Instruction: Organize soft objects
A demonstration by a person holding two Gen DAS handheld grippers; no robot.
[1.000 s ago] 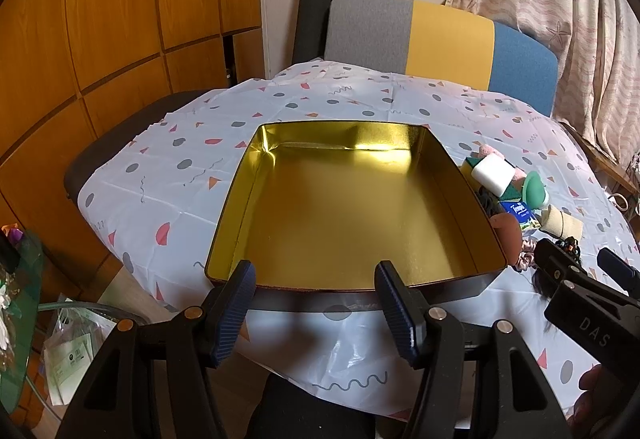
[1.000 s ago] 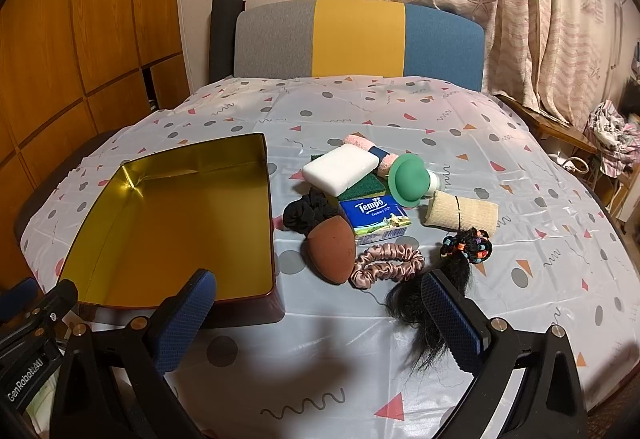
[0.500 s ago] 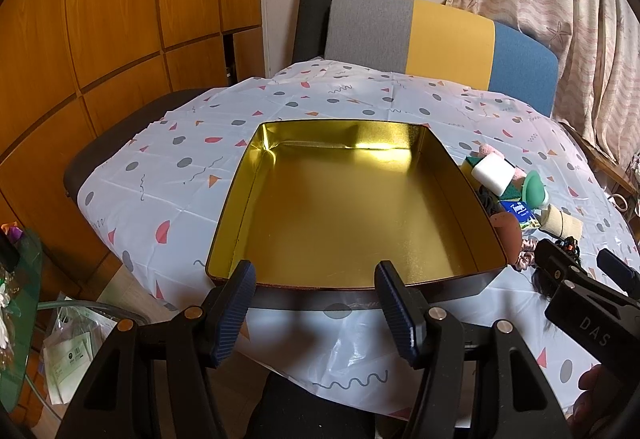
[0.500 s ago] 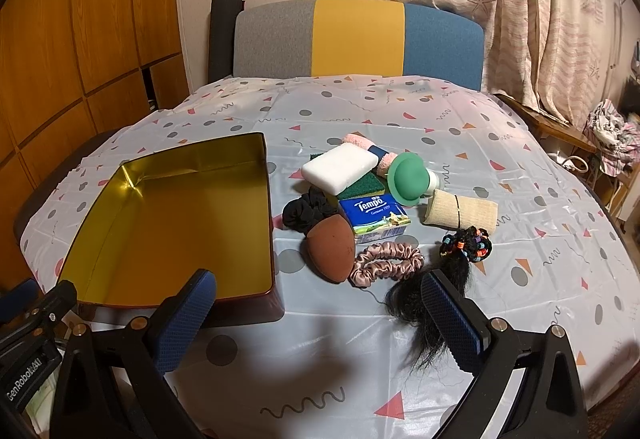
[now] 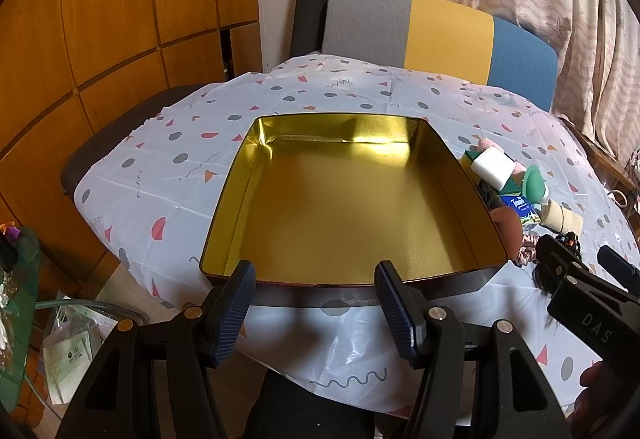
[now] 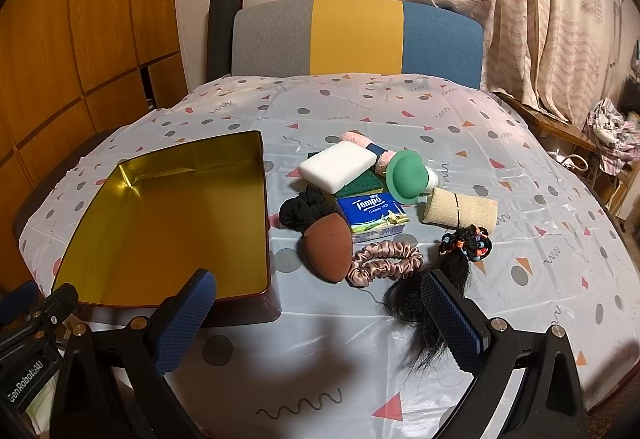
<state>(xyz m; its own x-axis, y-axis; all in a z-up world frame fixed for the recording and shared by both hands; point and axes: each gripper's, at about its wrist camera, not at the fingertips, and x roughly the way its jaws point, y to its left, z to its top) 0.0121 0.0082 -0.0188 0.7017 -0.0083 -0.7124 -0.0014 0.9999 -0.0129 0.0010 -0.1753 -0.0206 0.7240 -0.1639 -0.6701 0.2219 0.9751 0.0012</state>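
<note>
Nothing has been picked up yet, I'd say: the gold tin point(image 6: 168, 223) sits bare at the tabletop's point(image 6: 400, 359) near left corner, and the soft things lie heaped just to its right, toward the middle. The right gripper point(image 6: 320, 323) hangs wide apart over the near edge; the left gripper point(image 5: 316, 307), also parted and holding nothing, faces the tin. Next, I reckon, the right one must reach forward and close gently on the brown sponge point(image 6: 328, 253) or pink scrunchie point(image 6: 386, 261).

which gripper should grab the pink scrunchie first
Right. The right gripper is open and faces the pink scrunchie just ahead; the left gripper is open at the gold tin.
</note>
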